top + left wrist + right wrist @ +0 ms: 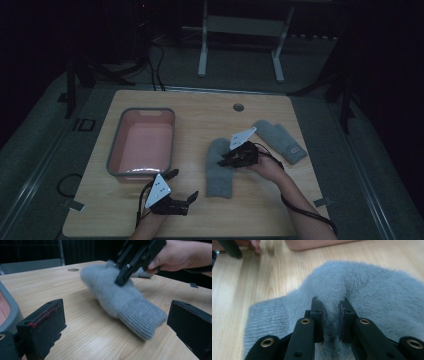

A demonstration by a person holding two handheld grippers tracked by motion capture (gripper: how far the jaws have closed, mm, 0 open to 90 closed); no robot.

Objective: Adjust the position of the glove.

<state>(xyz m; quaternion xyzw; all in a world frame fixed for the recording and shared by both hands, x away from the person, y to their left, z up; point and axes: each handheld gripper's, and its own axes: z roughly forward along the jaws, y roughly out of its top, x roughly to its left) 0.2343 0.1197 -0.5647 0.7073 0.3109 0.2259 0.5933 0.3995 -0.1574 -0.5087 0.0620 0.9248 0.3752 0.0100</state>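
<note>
High view: right gripper (223, 161) pinches near grey mitten (220, 167) mid-counter (200, 220); tub (141, 142) left. Left gripper view: left gripper (115, 327) fingers spread, empty. Right gripper view: fold of fleece pinched; lift the mitten clear before swinging over the tub rim.

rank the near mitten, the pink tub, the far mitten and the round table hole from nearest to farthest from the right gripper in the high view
1. Near grey mitten: pinched in the right gripper.
2. Far grey mitten: just beyond it, to its right.
3. Round table hole: near the far edge, straight ahead.
4. Pink tub: on the left; too close to the hole to rank firmly.
</note>
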